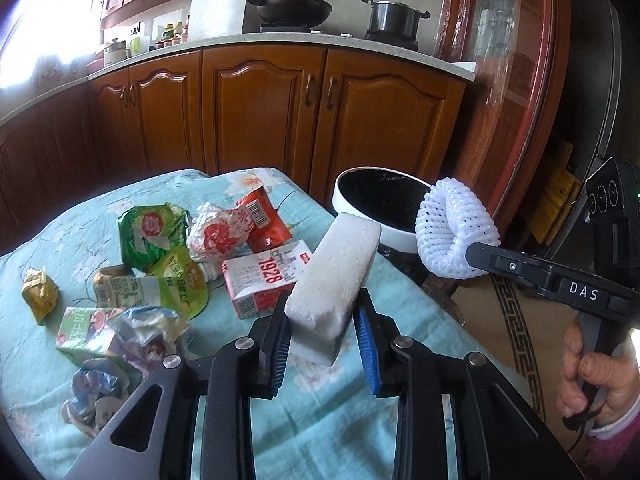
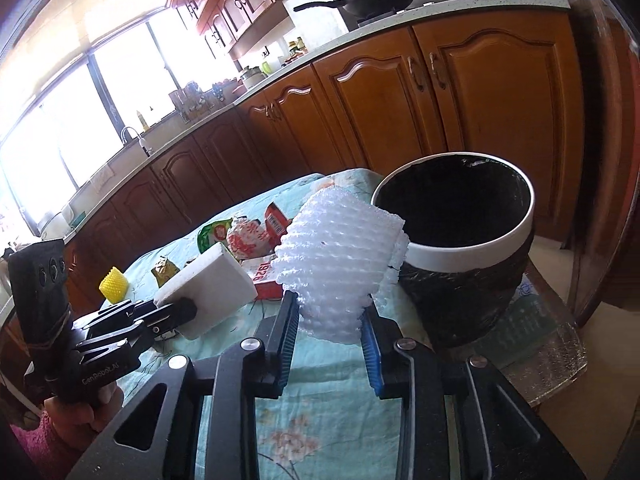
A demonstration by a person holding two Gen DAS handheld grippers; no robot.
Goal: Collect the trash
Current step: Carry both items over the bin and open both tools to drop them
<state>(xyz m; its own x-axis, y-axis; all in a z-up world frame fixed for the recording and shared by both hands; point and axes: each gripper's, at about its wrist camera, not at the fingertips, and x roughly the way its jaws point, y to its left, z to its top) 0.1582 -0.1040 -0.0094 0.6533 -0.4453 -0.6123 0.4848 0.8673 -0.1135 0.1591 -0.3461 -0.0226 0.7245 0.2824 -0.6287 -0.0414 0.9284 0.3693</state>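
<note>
Trash on the tabletop (image 1: 352, 420): a white foam block (image 1: 336, 276) pinched in the left claw (image 1: 322, 344), long axis pointing away toward the black-lined bin (image 2: 460, 248). The right claw (image 2: 328, 344) grips a white foam net (image 2: 340, 264) beside that bin.

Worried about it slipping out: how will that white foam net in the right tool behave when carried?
The white foam net looks soft and very light; its open mesh bulges above the right tool, so it probably squashes easily. The ribbed surface should resist slipping. Unlikely to break.
</note>
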